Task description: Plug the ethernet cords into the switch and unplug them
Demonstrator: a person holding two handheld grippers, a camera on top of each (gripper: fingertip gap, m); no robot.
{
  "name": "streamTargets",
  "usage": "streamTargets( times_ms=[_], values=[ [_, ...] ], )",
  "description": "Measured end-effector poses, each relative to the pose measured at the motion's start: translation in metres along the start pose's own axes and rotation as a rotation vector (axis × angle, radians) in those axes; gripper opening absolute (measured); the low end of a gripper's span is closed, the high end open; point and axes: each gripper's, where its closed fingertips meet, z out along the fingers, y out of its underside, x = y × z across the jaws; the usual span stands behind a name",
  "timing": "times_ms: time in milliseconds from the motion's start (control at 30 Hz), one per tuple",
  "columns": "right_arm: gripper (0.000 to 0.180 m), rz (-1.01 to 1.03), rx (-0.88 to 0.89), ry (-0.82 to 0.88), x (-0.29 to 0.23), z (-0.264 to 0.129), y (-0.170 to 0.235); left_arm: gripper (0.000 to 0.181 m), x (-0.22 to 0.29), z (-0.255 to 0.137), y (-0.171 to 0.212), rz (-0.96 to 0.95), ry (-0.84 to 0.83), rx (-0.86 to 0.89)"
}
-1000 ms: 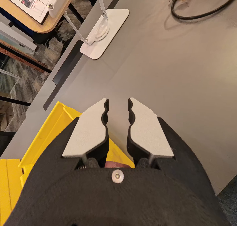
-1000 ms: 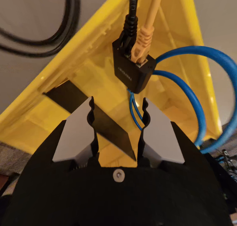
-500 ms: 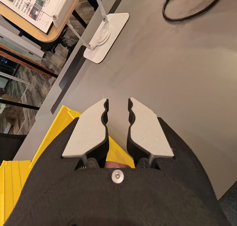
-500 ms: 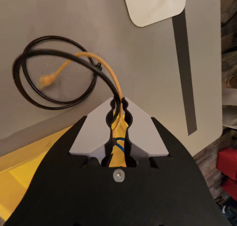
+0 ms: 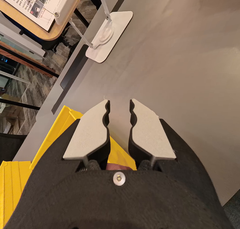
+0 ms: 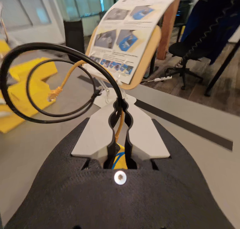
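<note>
In the right wrist view, my right gripper [image 6: 120, 100] is shut on two ethernet cords, a black one [image 6: 52, 45] and an orange one [image 6: 68, 74]. Both run up between the fingers and loop out to the left above the table. The orange plug [image 6: 53, 94] and the black plug [image 6: 96, 92] hang free. A bit of blue cord [image 6: 118, 156] and yellow bin show deep between the fingers. The switch is hidden. My left gripper [image 5: 119, 101] is open and empty, over the edge of a yellow bin [image 5: 52, 134] and the grey table [image 5: 181, 79].
A white stand base [image 5: 110, 34] sits at the table's far edge and holds a board with an instruction sheet [image 6: 129, 34]. Black tape strips [image 6: 181, 122] mark the table. More yellow bins [image 6: 32, 82] lie to the left. An office chair [image 6: 185, 52] stands beyond the table. The tips of one gripper are about 50 cm away from the tips of the other.
My right gripper closed on the black and orange cords above the bin and tilted up, lifting their loops off the table. The cords left the left wrist view; the left gripper stayed open.
</note>
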Motion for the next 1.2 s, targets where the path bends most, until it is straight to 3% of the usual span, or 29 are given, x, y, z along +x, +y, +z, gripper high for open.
streamTargets(
  times_ms=[133, 267, 567, 833, 1033, 1200],
  values=[
    [0.001, 0.16, -0.025, 0.173, 0.047, -0.03, 0.052, 0.028, 0.0, 0.0, 0.001, 0.004, 0.0, -0.004],
    [0.001, 0.164, -0.157, 0.318, 0.074, -0.045, 0.115, 0.028, 0.001, 0.003, 0.002, -0.001, 0.005, -0.01],
    [0.003, -0.17, -0.519, 0.536, 0.093, -0.057, 0.183, 0.028, 0.005, 0.005, 0.001, 0.013, 0.0, -0.016],
    [0.006, -0.391, -1.006, 0.596, 0.103, -0.064, 0.237, 0.028, 0.003, 0.002, 0.002, 0.028, -0.008, -0.023],
    [0.008, -0.41, -1.168, 0.535, 0.101, -0.067, 0.241, 0.029, -0.002, -0.005, 0.002, 0.043, -0.028, -0.031],
    [0.045, -0.339, -1.136, 0.417, 0.082, -0.073, 0.212, 0.03, -0.012, -0.012, -0.003, 0.038, -0.052, -0.019]
  ],
)
